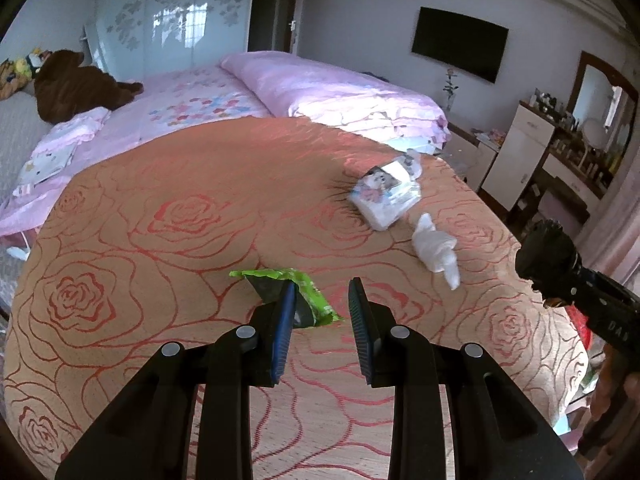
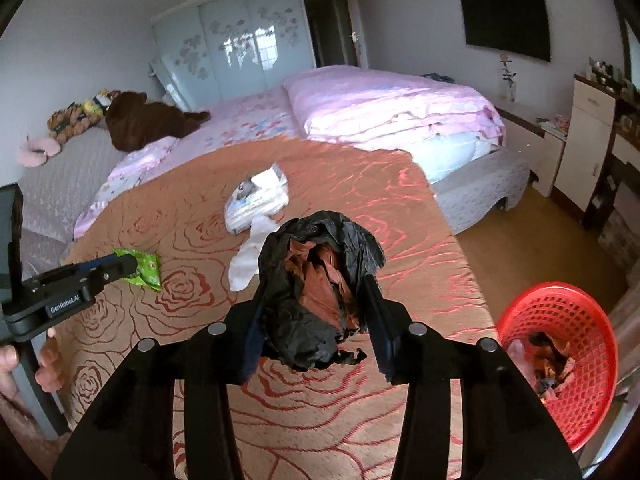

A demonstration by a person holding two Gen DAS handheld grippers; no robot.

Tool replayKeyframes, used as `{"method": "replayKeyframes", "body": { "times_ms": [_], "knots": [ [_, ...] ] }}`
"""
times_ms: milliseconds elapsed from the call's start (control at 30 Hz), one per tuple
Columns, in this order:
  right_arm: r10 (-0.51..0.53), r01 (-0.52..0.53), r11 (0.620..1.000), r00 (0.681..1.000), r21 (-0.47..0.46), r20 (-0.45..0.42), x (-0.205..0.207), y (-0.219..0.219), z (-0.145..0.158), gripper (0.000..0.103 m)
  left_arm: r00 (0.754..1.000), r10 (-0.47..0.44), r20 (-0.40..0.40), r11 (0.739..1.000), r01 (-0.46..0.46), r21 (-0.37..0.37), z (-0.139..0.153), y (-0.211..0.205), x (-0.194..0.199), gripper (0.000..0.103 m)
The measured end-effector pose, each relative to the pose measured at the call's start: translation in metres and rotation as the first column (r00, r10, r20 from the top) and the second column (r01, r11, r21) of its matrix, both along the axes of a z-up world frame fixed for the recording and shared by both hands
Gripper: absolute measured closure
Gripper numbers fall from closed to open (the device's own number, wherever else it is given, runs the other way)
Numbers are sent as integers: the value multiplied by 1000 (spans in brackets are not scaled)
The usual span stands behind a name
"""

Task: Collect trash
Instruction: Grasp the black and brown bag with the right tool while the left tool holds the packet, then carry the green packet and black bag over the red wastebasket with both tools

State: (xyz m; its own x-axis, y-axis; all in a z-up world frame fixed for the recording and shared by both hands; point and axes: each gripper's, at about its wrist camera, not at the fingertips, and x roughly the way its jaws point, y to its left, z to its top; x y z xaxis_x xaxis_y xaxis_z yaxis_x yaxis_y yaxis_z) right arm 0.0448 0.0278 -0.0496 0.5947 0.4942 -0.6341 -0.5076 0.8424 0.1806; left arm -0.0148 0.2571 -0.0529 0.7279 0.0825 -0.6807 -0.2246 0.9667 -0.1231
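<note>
While the right gripper pinches a crumpled black bag, the red basket waits beside the bed. Left fingers stand apart — the green wrapper lies against one.

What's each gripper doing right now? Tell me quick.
Left gripper: open, empty, a green wrapper at its left finger.
Right gripper: closed on a crumpled black bag.

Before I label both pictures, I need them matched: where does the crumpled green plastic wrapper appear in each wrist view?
Left wrist view: the crumpled green plastic wrapper lies low centre, partly hidden behind the left gripper's left finger.
Right wrist view: the wrapper lies at middle left, by the other gripper's tip.
Shared landmark: the white printed tissue pack on the rose-patterned bedspread.
</note>
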Motion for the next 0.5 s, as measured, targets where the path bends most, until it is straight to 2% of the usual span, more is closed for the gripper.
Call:
{"method": "replayKeyframes", "body": {
  "times_ms": [500],
  "knots": [
    [-63,61,996,997,59,35,-3,-37,19,59,995,-84,45,996,83,27,22,-37,2,77]
  ]
}}
